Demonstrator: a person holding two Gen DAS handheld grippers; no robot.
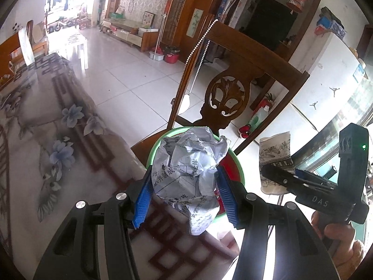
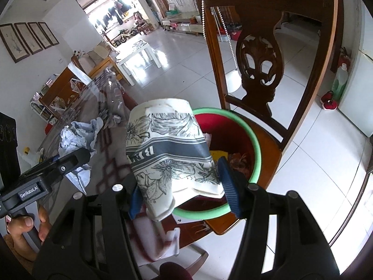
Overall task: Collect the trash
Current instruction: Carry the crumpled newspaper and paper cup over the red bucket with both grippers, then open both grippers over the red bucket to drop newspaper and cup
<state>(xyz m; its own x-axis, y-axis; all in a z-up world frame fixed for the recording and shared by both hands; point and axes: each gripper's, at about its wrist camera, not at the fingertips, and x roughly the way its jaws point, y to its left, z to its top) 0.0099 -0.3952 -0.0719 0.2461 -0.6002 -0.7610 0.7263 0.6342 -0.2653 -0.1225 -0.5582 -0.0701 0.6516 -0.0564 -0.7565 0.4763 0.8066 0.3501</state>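
My left gripper [image 1: 184, 193] is shut on a crumpled ball of printed paper [image 1: 188, 170], held over the table edge just short of a red bin with a green rim [image 1: 235, 170] that stands on a wooden chair seat. My right gripper [image 2: 179, 186] is shut on a crushed paper cup [image 2: 167, 149] with a black flower print, its blue pads [image 2: 227, 182] pressing the cup's sides above the bin's near rim [image 2: 254, 144]. The bin holds yellow and brown scraps [image 2: 235, 158]. Each view shows the other gripper: the right one with the cup [image 1: 276, 161], the left one with the paper ball [image 2: 77, 137].
The carved wooden chair back [image 1: 227, 98] rises right behind the bin, with a bead string [image 1: 198, 49] hanging on it. The table [image 1: 46, 140] has a floral cloth under glass. A white fridge [image 1: 326, 88] stands to the right, over white floor tiles [image 1: 130, 77].
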